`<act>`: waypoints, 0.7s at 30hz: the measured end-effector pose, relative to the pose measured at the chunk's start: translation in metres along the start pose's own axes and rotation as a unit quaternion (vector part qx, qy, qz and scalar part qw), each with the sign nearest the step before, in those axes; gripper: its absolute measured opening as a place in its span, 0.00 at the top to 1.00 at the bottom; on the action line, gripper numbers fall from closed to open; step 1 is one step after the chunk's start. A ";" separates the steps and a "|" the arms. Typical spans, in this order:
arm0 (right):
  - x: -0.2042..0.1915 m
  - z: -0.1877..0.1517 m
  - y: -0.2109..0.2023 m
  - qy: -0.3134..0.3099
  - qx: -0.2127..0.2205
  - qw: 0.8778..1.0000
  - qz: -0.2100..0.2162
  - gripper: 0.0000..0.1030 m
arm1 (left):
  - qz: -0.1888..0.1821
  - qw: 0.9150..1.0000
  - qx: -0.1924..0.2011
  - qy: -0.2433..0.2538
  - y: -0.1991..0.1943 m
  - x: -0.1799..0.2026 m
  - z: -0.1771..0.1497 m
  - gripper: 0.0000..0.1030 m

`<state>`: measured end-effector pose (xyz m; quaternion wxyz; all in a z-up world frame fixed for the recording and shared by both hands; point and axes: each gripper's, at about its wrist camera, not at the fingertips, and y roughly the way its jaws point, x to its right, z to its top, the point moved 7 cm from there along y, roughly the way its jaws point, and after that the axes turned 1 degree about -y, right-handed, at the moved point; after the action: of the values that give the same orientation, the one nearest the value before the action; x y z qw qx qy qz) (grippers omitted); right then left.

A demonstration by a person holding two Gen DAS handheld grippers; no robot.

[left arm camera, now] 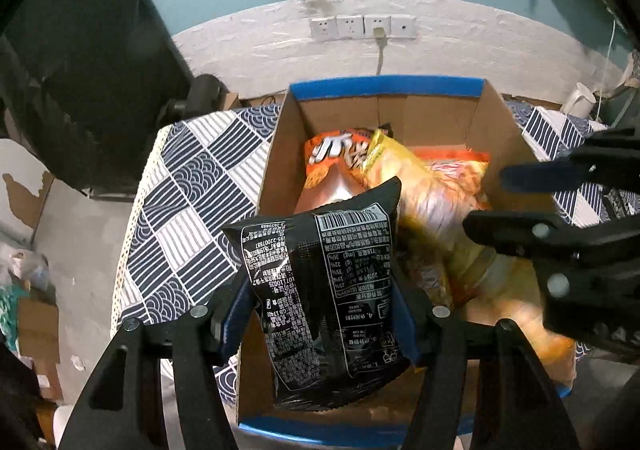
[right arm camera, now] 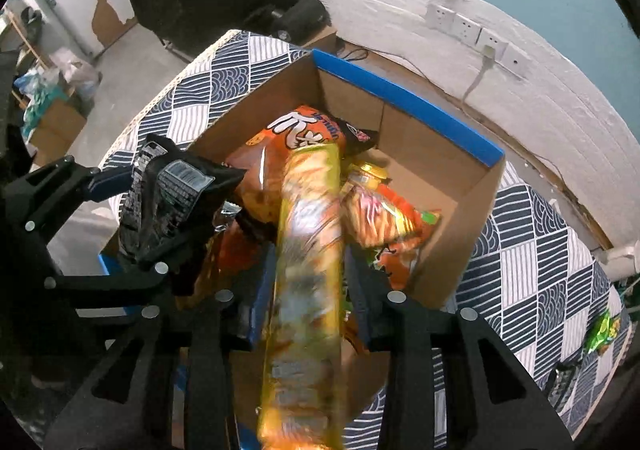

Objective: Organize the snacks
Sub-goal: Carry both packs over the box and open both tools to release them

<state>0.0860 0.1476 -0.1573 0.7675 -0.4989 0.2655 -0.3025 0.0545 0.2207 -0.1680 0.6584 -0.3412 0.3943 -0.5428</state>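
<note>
Both claws over the box [left arm camera: 276, 153], each with a snack bag.
Left claw [left arm camera: 320, 314] clamps the black bag [left arm camera: 320, 290] at the box's 7 o'clock corner; right claw [right arm camera: 306, 290] hangs slack, yellow bag [right arm camera: 308, 250] loose between its fingers, above the box centre.

- Table, covered by a patterned navy-and-white cloth [left arm camera: 192, 185].
- Cardboard box [left arm camera: 276, 153] with blue-taped rims stands on the cloth.
- Green snack bag [right arm camera: 604, 330] lies on the cloth, well apart from the box.
- A dark item [right arm camera: 564, 378] sits just beside the green bag; unclear what.
</note>
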 end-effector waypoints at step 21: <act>0.061 -0.030 -0.044 0.028 0.028 0.998 -0.053 0.26 | 0.008 0.999 0.029 0.042 -0.029 0.034 0.013 0.19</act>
<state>0.0970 0.0707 -0.1337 0.7564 -0.4821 0.2511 -0.3638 0.0562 0.1820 -0.1417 0.6552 -0.2963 0.4083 -0.5624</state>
